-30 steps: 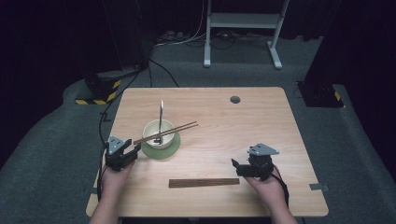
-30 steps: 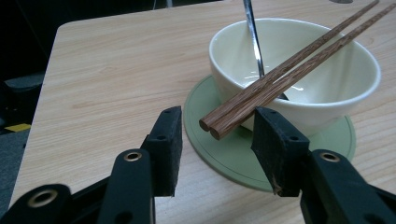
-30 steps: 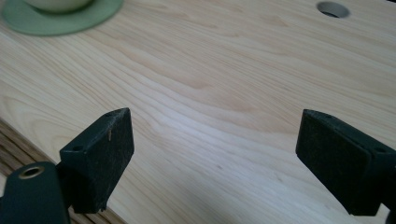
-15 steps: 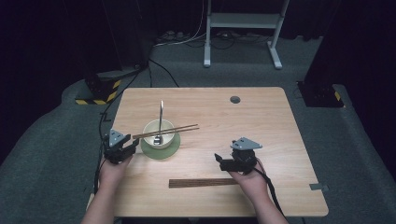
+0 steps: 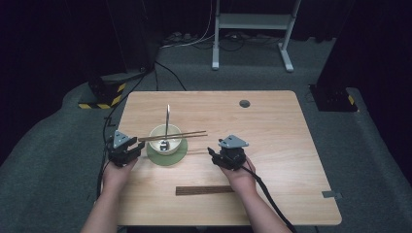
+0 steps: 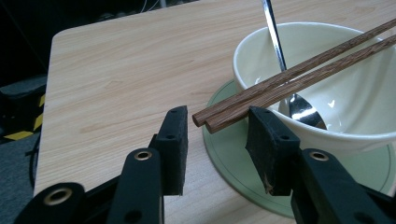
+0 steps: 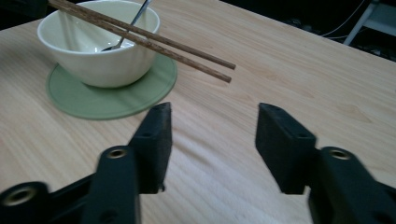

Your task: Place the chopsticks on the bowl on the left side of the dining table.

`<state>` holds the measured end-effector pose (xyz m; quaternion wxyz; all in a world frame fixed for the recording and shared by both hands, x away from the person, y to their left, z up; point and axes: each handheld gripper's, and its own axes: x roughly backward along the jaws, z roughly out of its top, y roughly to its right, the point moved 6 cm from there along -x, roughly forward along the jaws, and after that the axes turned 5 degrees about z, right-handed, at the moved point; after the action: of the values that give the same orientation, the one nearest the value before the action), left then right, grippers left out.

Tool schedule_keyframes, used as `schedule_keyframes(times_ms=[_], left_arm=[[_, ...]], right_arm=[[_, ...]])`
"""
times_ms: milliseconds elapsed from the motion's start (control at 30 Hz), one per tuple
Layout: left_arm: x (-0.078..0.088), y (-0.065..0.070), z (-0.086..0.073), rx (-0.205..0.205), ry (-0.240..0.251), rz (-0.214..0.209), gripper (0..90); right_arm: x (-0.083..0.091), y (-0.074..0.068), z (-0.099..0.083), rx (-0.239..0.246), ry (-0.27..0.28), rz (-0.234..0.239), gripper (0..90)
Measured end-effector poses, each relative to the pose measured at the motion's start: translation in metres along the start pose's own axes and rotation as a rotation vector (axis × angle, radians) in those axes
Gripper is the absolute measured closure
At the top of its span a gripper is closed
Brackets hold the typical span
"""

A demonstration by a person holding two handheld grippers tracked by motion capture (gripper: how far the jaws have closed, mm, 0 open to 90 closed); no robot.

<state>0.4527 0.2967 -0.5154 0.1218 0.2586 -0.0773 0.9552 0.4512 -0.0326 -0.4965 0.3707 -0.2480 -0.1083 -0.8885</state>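
Observation:
A cream bowl (image 5: 165, 141) stands on a green round saucer (image 5: 169, 155), left of the table's middle. A metal spoon (image 5: 167, 119) leans upright in it, and two brown chopsticks (image 5: 180, 136) lie across its rim. My left gripper (image 5: 133, 149) is at the bowl's left. In the left gripper view the chopsticks' ends (image 6: 210, 120) lie between its jaws (image 6: 218, 114), which have just been closing; the pads (image 6: 175, 140) do not press on them. My right gripper (image 5: 214, 154) points at the bowl from the right; its jaws (image 7: 215, 108) have just been closing with nothing between them and stand open.
A dark brown strip (image 5: 204, 190) lies near the table's front edge, by my right forearm. A small round hole cover (image 5: 244, 103) sits at the back of the table (image 5: 272, 131). Beyond it are floor cables and a white stand (image 5: 250, 22).
My right gripper has moved left across the table toward the bowl and its jaws have narrowed. My left gripper has edged in to the chopsticks' ends.

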Motion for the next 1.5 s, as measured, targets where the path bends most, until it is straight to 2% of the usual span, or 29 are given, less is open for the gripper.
schedule_keyframes(times_ms=[100, 200, 300, 400, 533, 767, 867, 967, 1067, 1200, 1400, 1433, 1500], left_arm=[[-0.001, 0.001, -0.001, 0.001, -0.002, -0.007, 58.4], [-0.001, 0.001, -0.001, 0.011, 0.005, -0.009, 58.8], [-0.001, 0.001, 0.000, 0.010, 0.009, -0.010, 59.2], [-0.001, 0.000, -0.001, 0.011, 0.009, -0.012, 59.4], [-0.001, 0.001, -0.001, 0.012, 0.010, -0.013, 59.8], [-0.001, 0.002, 0.000, -0.005, 0.015, -0.007, 60.4], [-0.001, 0.001, 0.000, -0.003, 0.016, -0.001, 61.3], [-0.001, 0.001, 0.000, -0.005, 0.014, 0.001, 62.0], [-0.002, 0.001, -0.001, -0.009, 0.009, 0.005, 62.3], [-0.003, 0.001, -0.001, 0.003, 0.009, 0.006, 62.5], [-0.003, 0.001, -0.001, -0.002, 0.007, 0.007, 62.8], [-0.003, 0.001, -0.001, 0.005, 0.013, 0.007, 62.8], [-0.003, 0.000, 0.000, -0.007, 0.012, 0.011, 62.9]], right_arm=[[-0.013, 0.000, 0.004, 0.019, 0.007, -0.013, 61.8], [-0.026, 0.001, 0.007, 0.004, -0.002, -0.019, 69.6], [-0.038, 0.005, 0.007, -0.013, -0.016, -0.038, 74.0], [-0.044, 0.011, 0.007, -0.019, -0.008, -0.063, 77.4], [-0.049, 0.013, 0.006, -0.014, -0.015, -0.065, 80.7], [-0.055, 0.010, 0.009, -0.003, -0.021, -0.067, 79.2], [-0.054, 0.013, 0.010, -0.004, -0.019, -0.077, 67.7], [-0.057, 0.015, 0.010, -0.018, -0.017, -0.044, 57.9], [-0.060, 0.016, 0.014, -0.012, 0.007, -0.006, 53.6], [-0.064, 0.014, 0.015, 0.023, -0.008, 0.003, 53.5], [-0.063, 0.011, 0.015, 0.020, -0.016, 0.008, 57.5], [-0.062, 0.011, 0.015, 0.035, -0.012, 0.008, 57.8], [-0.061, 0.009, 0.015, 0.036, -0.016, 0.009, 58.9]])
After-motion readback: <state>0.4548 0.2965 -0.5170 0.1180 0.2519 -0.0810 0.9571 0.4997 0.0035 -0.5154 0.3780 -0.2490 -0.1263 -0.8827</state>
